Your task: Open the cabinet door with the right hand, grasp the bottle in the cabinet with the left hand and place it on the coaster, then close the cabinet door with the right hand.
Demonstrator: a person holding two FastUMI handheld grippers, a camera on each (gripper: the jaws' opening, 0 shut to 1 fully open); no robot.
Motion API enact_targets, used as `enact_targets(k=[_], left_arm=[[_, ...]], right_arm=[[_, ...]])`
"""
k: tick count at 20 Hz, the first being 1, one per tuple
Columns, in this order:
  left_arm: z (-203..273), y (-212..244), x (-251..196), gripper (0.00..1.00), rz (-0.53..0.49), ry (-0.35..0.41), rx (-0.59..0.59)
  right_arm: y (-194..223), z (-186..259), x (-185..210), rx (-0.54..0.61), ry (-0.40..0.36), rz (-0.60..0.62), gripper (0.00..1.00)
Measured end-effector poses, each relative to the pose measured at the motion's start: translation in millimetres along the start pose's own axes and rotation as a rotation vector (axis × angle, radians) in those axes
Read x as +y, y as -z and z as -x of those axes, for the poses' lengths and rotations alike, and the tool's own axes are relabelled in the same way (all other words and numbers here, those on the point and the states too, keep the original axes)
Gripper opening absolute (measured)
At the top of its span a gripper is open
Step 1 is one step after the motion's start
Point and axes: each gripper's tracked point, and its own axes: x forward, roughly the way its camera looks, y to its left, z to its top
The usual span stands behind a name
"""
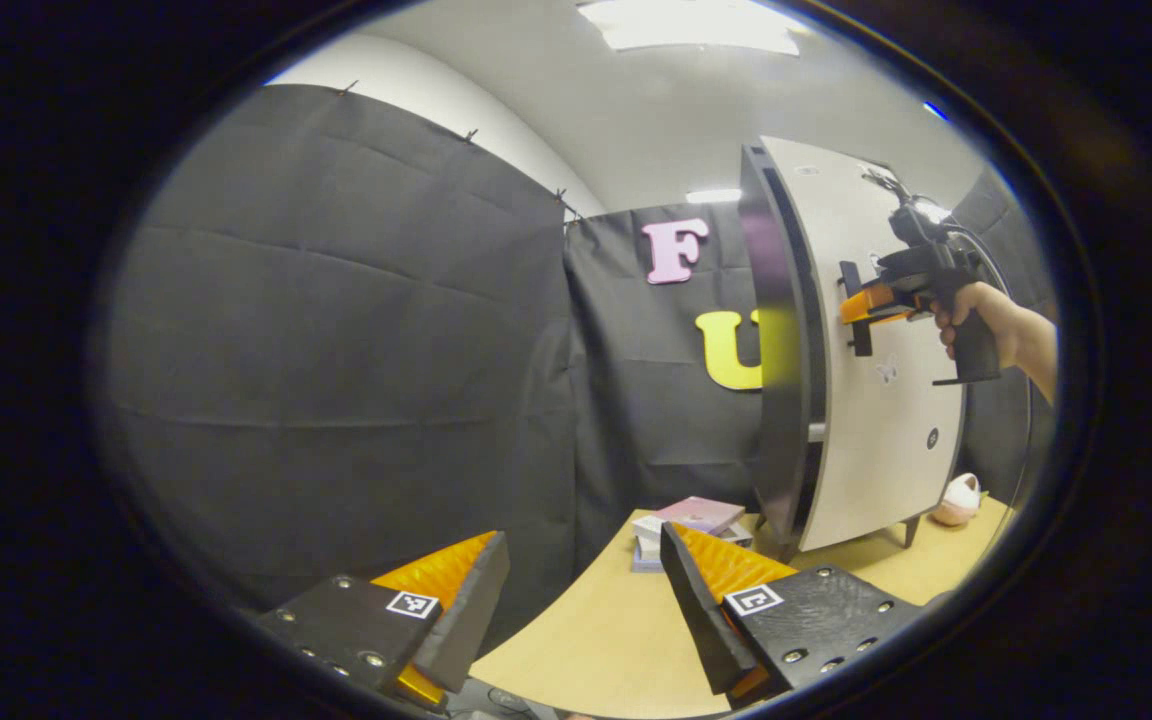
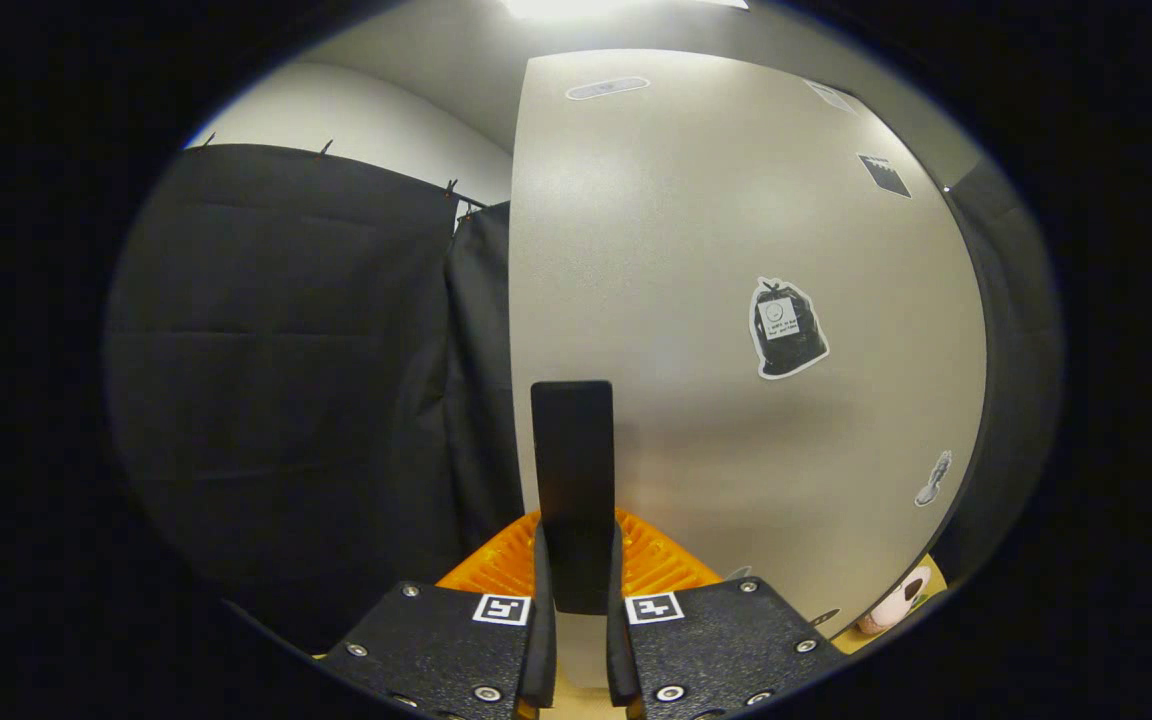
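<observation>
At bottom centre of the right gripper view, my right gripper [image 2: 576,590] pinches the door handle [image 2: 573,470]; my left gripper [image 1: 586,600] is spread wide.

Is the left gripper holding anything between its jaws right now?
No, in the left gripper view the left gripper has its jaws spread apart, with just the wooden table showing between them.

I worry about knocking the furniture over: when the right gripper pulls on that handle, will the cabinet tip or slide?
Possibly. The cabinet is tall and narrow on thin legs, so a high pull might rock it. The right gripper is shut on the handle, a stiff-looking bar, so the grip probably holds. The door already stands slightly ajar and looks rigid; it likely swings freely.
</observation>
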Motion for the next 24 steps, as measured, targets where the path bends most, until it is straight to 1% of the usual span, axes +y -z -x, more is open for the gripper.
enact_targets(k=[3, 4, 7, 12, 13, 14, 15, 16, 17, 18, 19, 20, 22, 23, 24], left_arm=[[3, -6, -25, 0.92, 0.002, 0.020, -0.007], [5, -8, -35, 0.83, 0.008, 0.031, -0.003], [12, -18, -65, 0.84, -0.003, 0.069, -0.015], [26, -30, -100, 0.83, -0.014, 0.102, -0.038], [28, -32, -106, 0.88, -0.016, 0.107, -0.040], [30, -33, -112, 0.83, -0.018, 0.114, -0.043], [32, -36, -119, 0.92, -0.021, 0.121, -0.048], [34, -38, -125, 0.83, -0.026, 0.127, -0.053], [36, -40, -130, 0.85, -0.031, 0.132, -0.058], [37, -42, -136, 0.87, -0.033, 0.138, -0.061], [39, -43, -143, 0.88, -0.033, 0.146, -0.063], [39, -44, -151, 0.92, -0.034, 0.154, -0.066], [40, -44, -165, 0.92, -0.036, 0.171, -0.068], [41, -43, -173, 0.88, -0.036, 0.182, -0.068], [41, -43, -178, 0.88, -0.034, 0.191, -0.067]], right_arm=[[-3, 17, 1, -0.002, -0.051, 0.000, 0.20], [-1, 23, 3, 0.001, -0.069, 0.000, 0.20], [-4, 41, 3, 0.010, -0.112, 0.001, 0.20], [-4, 61, 1, 0.022, -0.171, -0.004, 0.20], [-5, 63, 0, 0.024, -0.180, -0.004, 0.20], [-4, 63, -1, 0.025, -0.189, -0.004, 0.20], [-4, 65, -2, 0.025, -0.196, -0.005, 0.20], [-3, 67, -4, 0.024, -0.203, -0.005, 0.20], [-4, 69, -5, 0.023, -0.210, -0.008, 0.19], [-3, 70, -7, 0.023, -0.217, -0.010, 0.20], [-4, 72, -9, 0.021, -0.224, -0.011, 0.20], [-4, 74, -10, 0.019, -0.229, -0.009, 0.20], [-4, 78, -12, 0.018, -0.239, -0.009, 0.20], [-4, 81, -14, 0.019, -0.242, -0.010, 0.19], [-5, 84, -15, 0.018, -0.245, -0.008, 0.20]])
